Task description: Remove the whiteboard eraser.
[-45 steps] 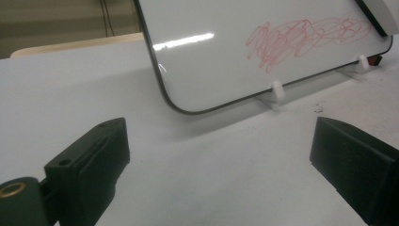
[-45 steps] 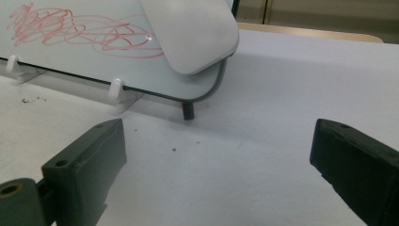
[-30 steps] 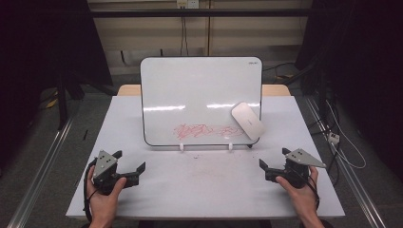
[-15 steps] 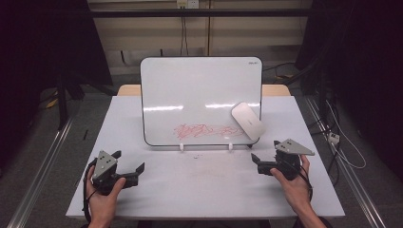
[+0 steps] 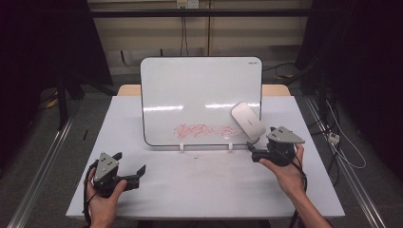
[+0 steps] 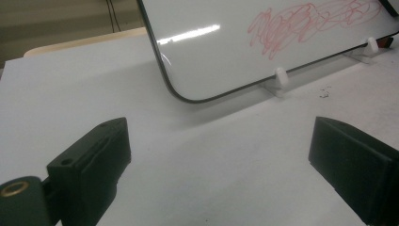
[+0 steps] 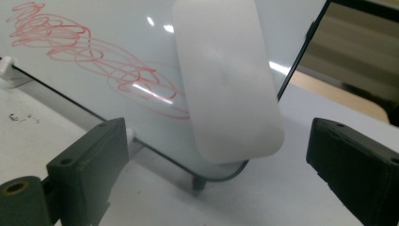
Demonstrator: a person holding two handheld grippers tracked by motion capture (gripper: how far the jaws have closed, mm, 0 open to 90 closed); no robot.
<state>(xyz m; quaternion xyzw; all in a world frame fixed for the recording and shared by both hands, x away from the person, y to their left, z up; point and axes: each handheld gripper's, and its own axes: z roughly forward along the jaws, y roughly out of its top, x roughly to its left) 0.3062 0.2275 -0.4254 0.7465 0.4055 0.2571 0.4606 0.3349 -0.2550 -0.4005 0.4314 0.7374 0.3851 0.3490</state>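
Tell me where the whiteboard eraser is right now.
In the high view the white eraser sits on the whiteboard face near its lower right corner, just right of the red scribble and just ahead of the open right gripper.

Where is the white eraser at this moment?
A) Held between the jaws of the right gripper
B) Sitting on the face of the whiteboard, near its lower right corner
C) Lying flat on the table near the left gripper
B: the white eraser sits on the whiteboard beside the red scribble, and the right gripper faces it with jaws open.
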